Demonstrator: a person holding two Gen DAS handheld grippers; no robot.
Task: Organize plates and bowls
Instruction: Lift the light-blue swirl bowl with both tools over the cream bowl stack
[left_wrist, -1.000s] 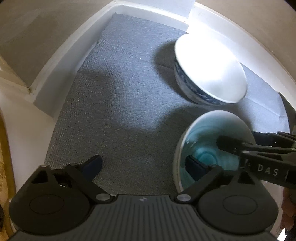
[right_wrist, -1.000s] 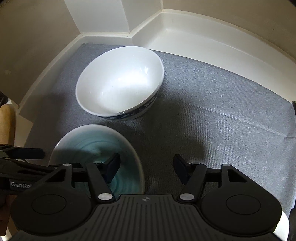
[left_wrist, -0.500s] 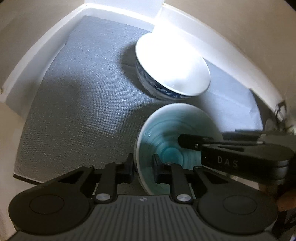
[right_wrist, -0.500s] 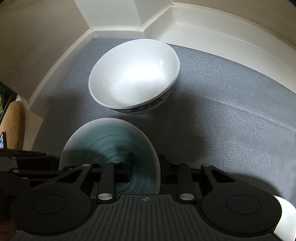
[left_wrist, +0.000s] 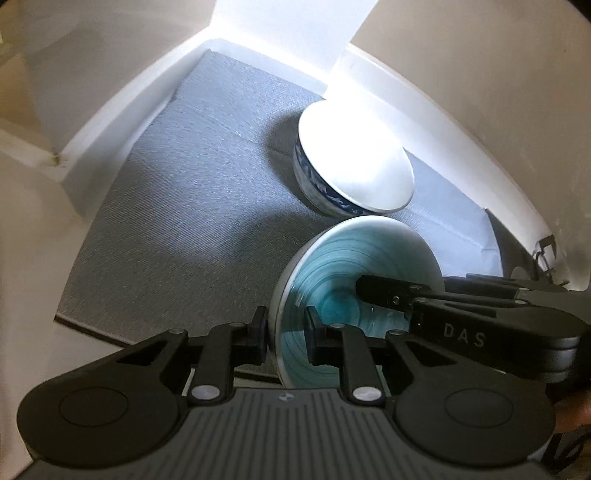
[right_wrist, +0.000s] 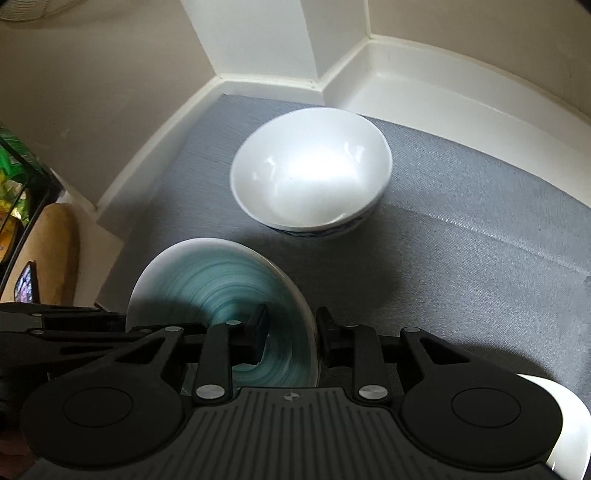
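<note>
Grey mat (left_wrist: 177, 229) in a white-walled corner. Teal bowl (left_wrist: 354, 280) sits near the white bowl (right_wrist: 310, 181), both grippers pinching opposite rims: left gripper (left_wrist: 284, 336), right gripper (right_wrist: 291, 332). You lift level, squeeze evenly, nest it centred.

Both tools are matte black plastic. The left gripper (left_wrist: 286, 332) has a grey ribbed plate at its base with a small round emblem, two rounded lobes with shallow circular recesses, and angled link arms pinned with silver rivets that carry blocky black fingers (left_wrist: 318, 338). The right gripper (right_wrist: 291, 332) is built the same way; seen from the left wrist, its side bears pale raised letters "DAS".
</note>
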